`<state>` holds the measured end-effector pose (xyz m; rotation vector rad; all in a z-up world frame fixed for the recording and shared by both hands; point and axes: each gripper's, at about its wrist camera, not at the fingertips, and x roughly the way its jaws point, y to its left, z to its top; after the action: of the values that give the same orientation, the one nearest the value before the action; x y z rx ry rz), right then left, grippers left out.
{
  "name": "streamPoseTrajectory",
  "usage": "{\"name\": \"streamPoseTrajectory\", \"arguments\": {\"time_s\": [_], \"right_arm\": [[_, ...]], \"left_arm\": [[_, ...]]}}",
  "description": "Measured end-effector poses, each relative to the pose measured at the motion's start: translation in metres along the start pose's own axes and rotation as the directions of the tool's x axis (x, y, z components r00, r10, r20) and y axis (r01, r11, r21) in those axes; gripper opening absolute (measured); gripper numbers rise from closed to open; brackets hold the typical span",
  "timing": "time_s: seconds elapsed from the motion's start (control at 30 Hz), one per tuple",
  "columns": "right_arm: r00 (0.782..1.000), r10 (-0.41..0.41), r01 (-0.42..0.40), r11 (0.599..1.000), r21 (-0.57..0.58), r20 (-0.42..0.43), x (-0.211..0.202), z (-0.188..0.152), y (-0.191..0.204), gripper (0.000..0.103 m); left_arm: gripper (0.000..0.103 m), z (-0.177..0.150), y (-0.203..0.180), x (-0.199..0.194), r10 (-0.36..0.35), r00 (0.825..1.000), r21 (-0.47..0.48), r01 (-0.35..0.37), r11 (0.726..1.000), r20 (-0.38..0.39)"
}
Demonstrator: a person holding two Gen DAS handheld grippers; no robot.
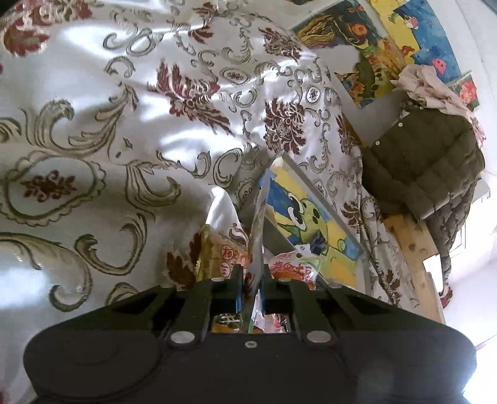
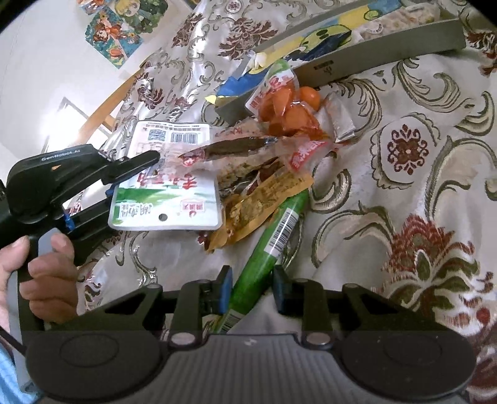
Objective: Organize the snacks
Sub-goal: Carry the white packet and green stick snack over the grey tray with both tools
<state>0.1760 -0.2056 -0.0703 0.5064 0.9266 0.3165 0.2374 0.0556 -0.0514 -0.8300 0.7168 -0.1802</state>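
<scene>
We see the left gripper [image 1: 252, 279] pressed together on the thin edge of a flat snack packet [image 1: 259, 217], which stands edge-on between the blue pads and rises out in front of the fingers. From the right wrist view the same packet shows as a white and green packet [image 2: 167, 183] with a barcode, its near end lifted over the heap, and the left gripper [image 2: 149, 158] reaches it from the left side, with a hand [image 2: 46, 276] wrapped around its handle. The right gripper [image 2: 252, 292] has its pads set on either side of a long green stick snack [image 2: 267, 248] that lies on the patterned tablecloth [image 2: 403, 155]; the left pad touches the stick, but on the right a small gap seems to remain, so we cannot tell whether it is truly pinched. The rest of the snacks lie in a loose heap beyond: a brown-orange wrapper [image 2: 267, 195], a clear packet with a dark strip [image 2: 236, 149], and a packet of orange pieces [image 2: 285, 105]. A grey tray [image 2: 388, 56] with a cartoon picture on its floor sits just behind the heap, holding a pale packet [image 2: 400, 18] at its far end.
</scene>
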Motion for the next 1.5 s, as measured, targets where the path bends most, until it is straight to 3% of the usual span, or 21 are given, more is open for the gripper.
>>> {"name": "streamPoseTrajectory", "arguments": {"time_s": [0.17, 0.67, 0.9, 1.2, 1.37, 1.5], "right_arm": [[1.0, 0.013, -0.014, 1.0, 0.015, 0.013, -0.009, -0.002, -0.001, 0.03], [0.995, 0.064, -0.069, 0.995, 0.068, 0.082, -0.039, -0.002, -0.007, 0.027], [0.991, 0.088, -0.097, 0.991, 0.094, 0.099, -0.048, -0.002, -0.01, 0.024], [0.962, 0.081, -0.098, 0.994, 0.054, 0.261, -0.071, 0.005, -0.009, 0.023], [0.938, 0.079, -0.089, 0.996, 0.015, 0.336, -0.082, 0.015, -0.009, 0.022], [0.933, 0.075, -0.095, 0.995, 0.041, 0.352, -0.084, 0.022, -0.015, 0.021]], "left_arm": [[0.01, 0.0, -0.003, -0.014, -0.009, 1.0, -0.008, 0.01, 1.0, 0.023], [0.01, -0.01, -0.03, -0.041, -0.104, 0.993, 0.096, 0.099, 0.99, 0.053], [0.01, -0.013, -0.042, -0.049, -0.118, 0.991, 0.141, 0.109, 0.984, 0.056], [0.01, -0.013, -0.066, -0.052, -0.15, 0.986, 0.208, 0.133, 0.969, 0.07], [0.01, -0.022, -0.082, -0.046, -0.164, 0.986, 0.284, 0.153, 0.947, 0.017], [0.01, -0.037, -0.087, -0.032, -0.158, 0.985, 0.312, 0.17, 0.935, -0.062]]}}
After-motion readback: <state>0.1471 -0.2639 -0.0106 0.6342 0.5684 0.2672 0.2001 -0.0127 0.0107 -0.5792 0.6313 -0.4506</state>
